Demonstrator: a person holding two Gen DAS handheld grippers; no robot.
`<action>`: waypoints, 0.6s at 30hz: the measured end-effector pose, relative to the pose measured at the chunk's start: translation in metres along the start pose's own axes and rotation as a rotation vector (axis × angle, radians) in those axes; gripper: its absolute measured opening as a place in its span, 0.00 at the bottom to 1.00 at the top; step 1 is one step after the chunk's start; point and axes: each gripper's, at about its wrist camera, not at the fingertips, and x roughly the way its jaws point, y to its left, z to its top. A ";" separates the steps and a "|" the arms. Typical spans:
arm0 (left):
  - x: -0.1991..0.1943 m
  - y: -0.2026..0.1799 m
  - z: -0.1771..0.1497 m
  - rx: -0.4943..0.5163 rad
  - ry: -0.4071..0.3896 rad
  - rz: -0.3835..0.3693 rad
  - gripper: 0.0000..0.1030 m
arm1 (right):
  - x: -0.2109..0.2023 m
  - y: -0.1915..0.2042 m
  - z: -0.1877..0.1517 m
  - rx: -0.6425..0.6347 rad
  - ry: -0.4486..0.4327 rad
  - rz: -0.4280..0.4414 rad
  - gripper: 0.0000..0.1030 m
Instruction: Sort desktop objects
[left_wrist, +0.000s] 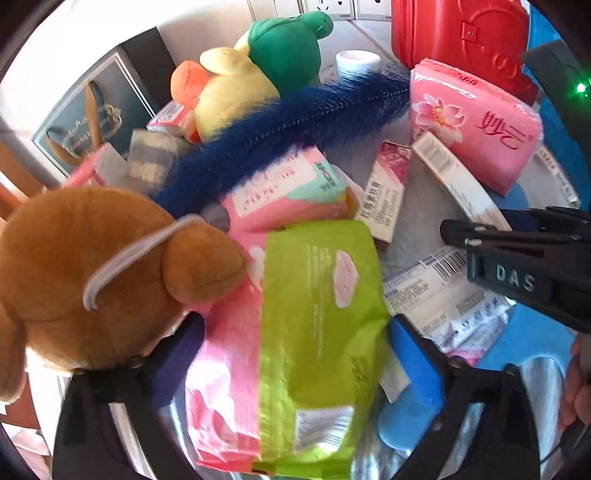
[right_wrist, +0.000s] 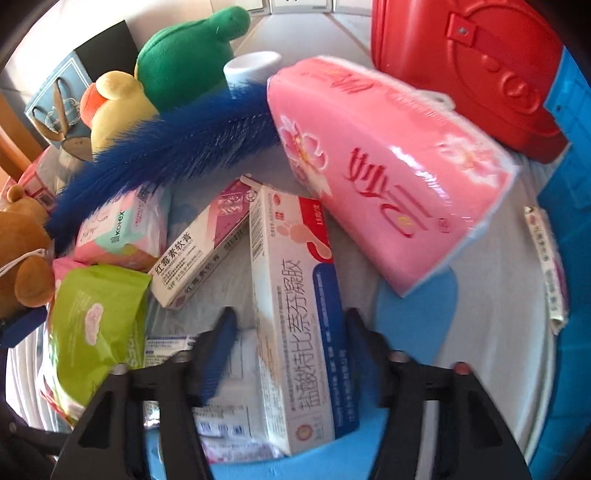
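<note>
Your left gripper (left_wrist: 295, 354) stands spread wide around the green-and-pink soft plastic pack (left_wrist: 317, 332), pads apparently clear of it, beside the brown plush bear (left_wrist: 85, 280). Your right gripper (right_wrist: 288, 332) straddles the long white-and-blue cardboard medicine box (right_wrist: 291, 314) below the pink tissue pack (right_wrist: 388, 184); grip uncertain through blur.

The green pack (left_wrist: 317, 332) shows a pink cloud; the tissue pack (right_wrist: 388, 177) is pink with flowers; the brush (right_wrist: 166, 147) is blue.
</note>
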 end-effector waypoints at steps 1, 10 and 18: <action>-0.002 0.001 -0.003 -0.006 0.000 -0.004 0.81 | -0.002 0.002 -0.001 -0.007 -0.002 0.001 0.38; -0.032 0.002 -0.041 -0.039 0.038 -0.079 0.47 | -0.044 0.019 -0.042 -0.062 -0.009 -0.012 0.38; -0.047 0.005 -0.058 -0.075 0.064 -0.118 0.49 | -0.068 0.013 -0.090 -0.058 0.028 0.001 0.39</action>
